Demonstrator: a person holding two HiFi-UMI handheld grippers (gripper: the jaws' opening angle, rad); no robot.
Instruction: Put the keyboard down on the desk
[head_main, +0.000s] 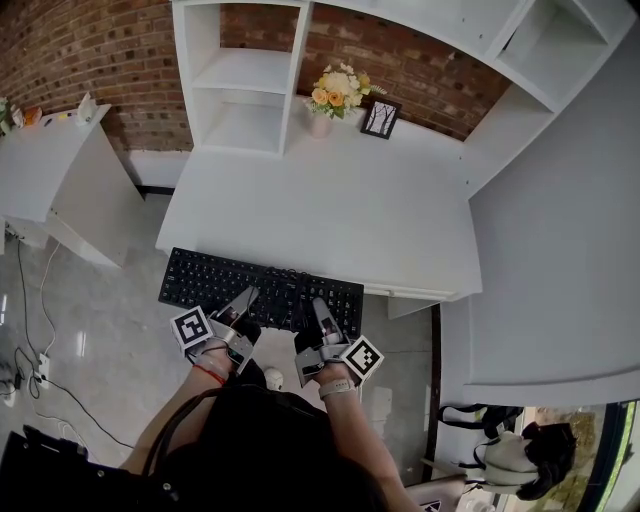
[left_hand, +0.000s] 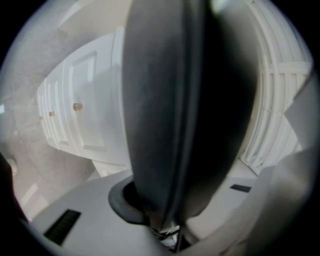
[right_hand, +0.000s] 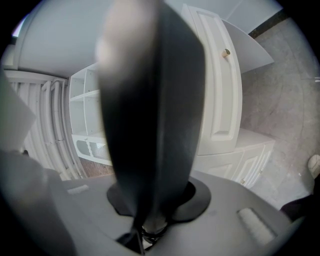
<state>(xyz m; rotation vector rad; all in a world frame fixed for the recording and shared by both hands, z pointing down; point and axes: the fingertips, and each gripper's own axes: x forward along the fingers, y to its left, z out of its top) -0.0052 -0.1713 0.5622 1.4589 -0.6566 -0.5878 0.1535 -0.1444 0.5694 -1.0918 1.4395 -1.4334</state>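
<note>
Keyboard (head_main: 262, 283) placement was judged not yet done. The black board was held in the air, roughly level, just in front of the near edge of the white desk (head_main: 330, 205), above the pale floor (head_main: 105, 340), and it was not seen resting on anything.

The desk top was bare across its middle and front, which left ample room for the board to be laid lengthwise. Only the back was taken up, by the white shelf unit (head_main: 245, 85) against the brick wall (head_main: 85, 50), a vase of flowers (head_main: 325, 110) and a small picture frame (head_main: 381, 118) beside it.

The keyboard was carried by its near long edge, with one gripper to each side of its middle. This was presumably done so that the weight was shared and the long board was kept from tipping at either end. The left gripper (head_main: 243, 300) was clamped on that edge left of centre, and the right gripper (head_main: 318, 308) right of centre.

In each gripper view the board was seen edge-on as a dark slab filling the gap between the jaws. The jaws were drawn in only as far as the board's thickness allowed, with their pads pressed on its two faces. Nothing else was held or touched by either gripper. Whether the board's far edge overlapped the desk's edge could not be told.
</note>
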